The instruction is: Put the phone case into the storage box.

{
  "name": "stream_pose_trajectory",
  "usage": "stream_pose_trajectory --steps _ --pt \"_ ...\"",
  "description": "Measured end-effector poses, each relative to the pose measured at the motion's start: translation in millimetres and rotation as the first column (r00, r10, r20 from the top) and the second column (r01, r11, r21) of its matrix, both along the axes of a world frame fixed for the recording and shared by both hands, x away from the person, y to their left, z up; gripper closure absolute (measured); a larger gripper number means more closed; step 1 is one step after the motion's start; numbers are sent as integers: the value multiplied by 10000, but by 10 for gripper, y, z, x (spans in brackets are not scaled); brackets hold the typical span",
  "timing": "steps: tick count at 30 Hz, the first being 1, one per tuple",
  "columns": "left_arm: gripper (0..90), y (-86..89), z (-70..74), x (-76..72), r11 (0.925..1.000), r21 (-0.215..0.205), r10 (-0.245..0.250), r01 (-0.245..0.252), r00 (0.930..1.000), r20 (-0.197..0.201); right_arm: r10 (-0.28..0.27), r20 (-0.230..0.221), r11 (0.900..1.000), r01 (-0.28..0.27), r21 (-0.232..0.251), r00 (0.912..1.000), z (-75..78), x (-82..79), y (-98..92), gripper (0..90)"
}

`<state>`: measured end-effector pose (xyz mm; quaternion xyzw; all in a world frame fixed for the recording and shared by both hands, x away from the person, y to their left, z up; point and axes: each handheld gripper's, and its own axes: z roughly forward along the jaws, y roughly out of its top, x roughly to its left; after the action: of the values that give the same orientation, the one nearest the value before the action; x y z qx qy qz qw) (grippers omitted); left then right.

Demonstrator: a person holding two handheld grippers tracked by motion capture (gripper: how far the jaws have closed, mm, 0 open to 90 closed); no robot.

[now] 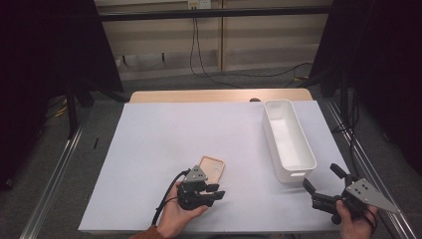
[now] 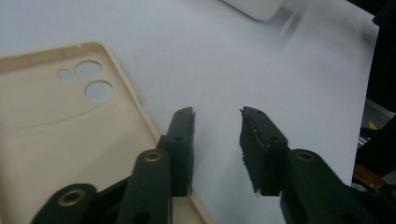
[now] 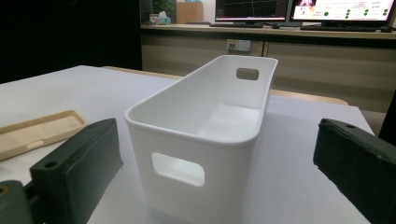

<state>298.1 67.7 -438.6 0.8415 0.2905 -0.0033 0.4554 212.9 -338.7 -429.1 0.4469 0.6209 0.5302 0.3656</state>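
Your left gripper [image 1: 215, 191] hovers, fingers parted, apparently just over the phone case [image 1: 212, 169]; your right gripper [image 1: 323, 181], spread wide, faces the white bin [image 1: 288, 139].

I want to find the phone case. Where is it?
In the high view, the beige phone case lies flat on the white table sheet, near the front, just beyond the left gripper and left of the white bin.
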Motion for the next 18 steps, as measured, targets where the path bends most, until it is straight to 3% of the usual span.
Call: stream_pose_trajectory --steps 7,12,18 --pt "394 34 42 -33 9990 -409 187 -151 9958 895 -5 12 10000 5 6 10000 0 0 -2 4" --pt "214 79 67 -19 9957 -815 519 -430 9924 1114 -7 13 10000 7 9 10000 1 -2 -5 3" --pt "93 205 119 8 9922 -1006 871 -731 9859 1431 -37 35 10000 37 12 10000 3 -6 -8 4"
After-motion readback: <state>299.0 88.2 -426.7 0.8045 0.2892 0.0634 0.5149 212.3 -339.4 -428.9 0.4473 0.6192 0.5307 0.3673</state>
